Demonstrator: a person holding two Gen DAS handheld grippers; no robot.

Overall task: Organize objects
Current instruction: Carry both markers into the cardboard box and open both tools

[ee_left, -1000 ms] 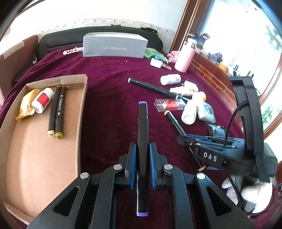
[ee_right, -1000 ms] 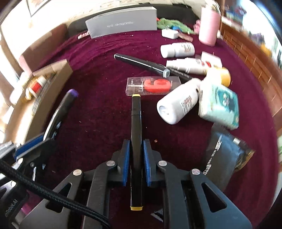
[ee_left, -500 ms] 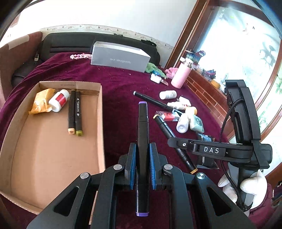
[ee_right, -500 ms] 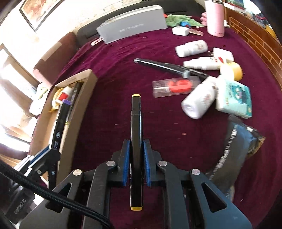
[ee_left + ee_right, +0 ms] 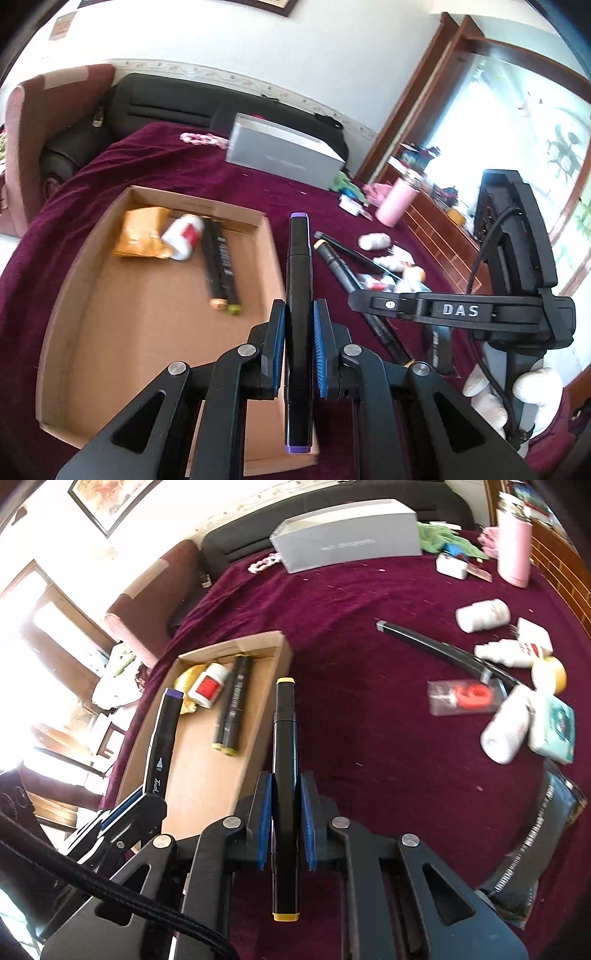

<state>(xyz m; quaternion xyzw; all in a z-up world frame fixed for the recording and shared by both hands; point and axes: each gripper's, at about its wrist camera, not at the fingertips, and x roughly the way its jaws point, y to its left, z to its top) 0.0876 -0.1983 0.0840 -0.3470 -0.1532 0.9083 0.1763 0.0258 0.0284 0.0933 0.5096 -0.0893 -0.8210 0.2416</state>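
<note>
- Your cardboard tray (image 5: 74, 295) holds two black markers (image 5: 219, 266) side by side, a white bottle with a red label (image 5: 184, 236) and a yellow packet (image 5: 142, 236).
- Your left gripper (image 5: 298, 347) pinches a purple-capped marker (image 5: 298, 280) above the tray's right wall.
- Your right gripper (image 5: 285, 819) pinches a yellow-capped marker (image 5: 284, 753) just beside that wall.
- Only the right wrist view shows the loose bottles (image 5: 504, 734), a red number candle (image 5: 465, 698) and a black pouch (image 5: 543, 834).
- Everything sits on a maroon cloth (image 5: 369, 738); a grey box (image 5: 284, 155) lies at its far end and a window (image 5: 517, 122) is at the right.
</note>
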